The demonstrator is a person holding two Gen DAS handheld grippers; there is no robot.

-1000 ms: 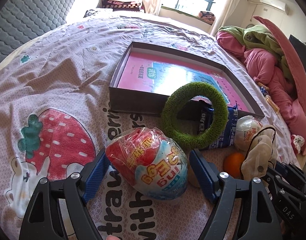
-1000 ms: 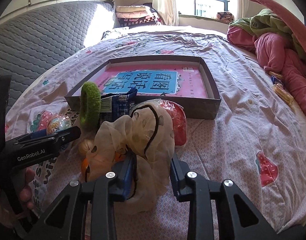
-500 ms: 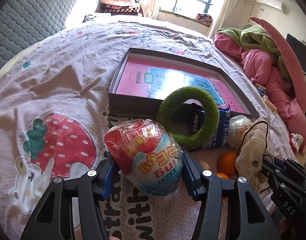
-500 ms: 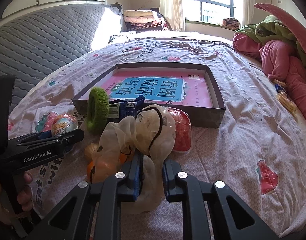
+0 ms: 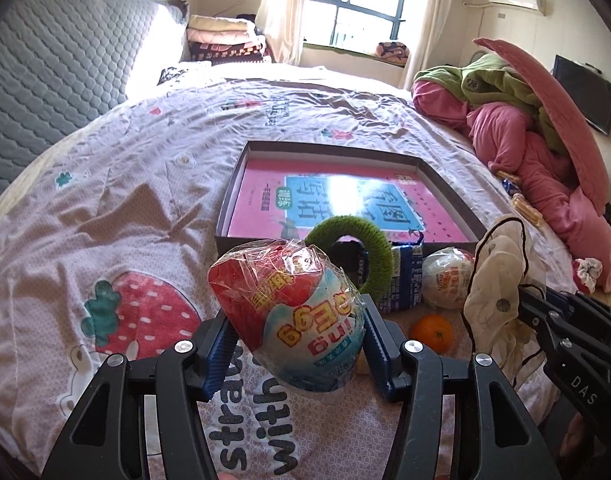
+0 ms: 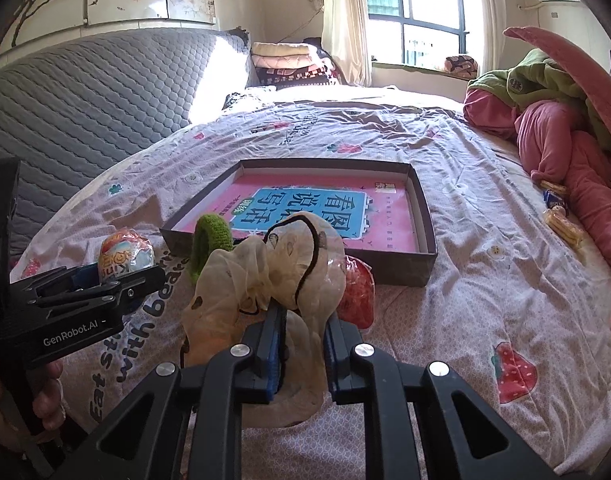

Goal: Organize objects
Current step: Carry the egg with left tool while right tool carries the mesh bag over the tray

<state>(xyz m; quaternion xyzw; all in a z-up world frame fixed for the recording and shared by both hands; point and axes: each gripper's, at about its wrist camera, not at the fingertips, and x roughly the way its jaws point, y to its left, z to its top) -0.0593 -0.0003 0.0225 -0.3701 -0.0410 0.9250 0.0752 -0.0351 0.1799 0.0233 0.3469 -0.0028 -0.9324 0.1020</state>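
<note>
The left gripper [image 5: 295,346] is clamping a wrapped egg [image 5: 289,316] between its blue pads and holding it above the bedsheet [image 5: 125,184], just in front of the box [image 5: 347,194]. The right gripper [image 6: 303,342] is pinching a cream cloth pouch [image 6: 281,272], also in front of the box. The box is holding only a pink book [image 6: 321,210], so sorting seems to be only starting. Waiting beside the box's near wall are a green ring [image 5: 353,256], a blue packet [image 5: 401,280], a second egg [image 5: 445,280] and an orange [image 5: 431,332].
</note>
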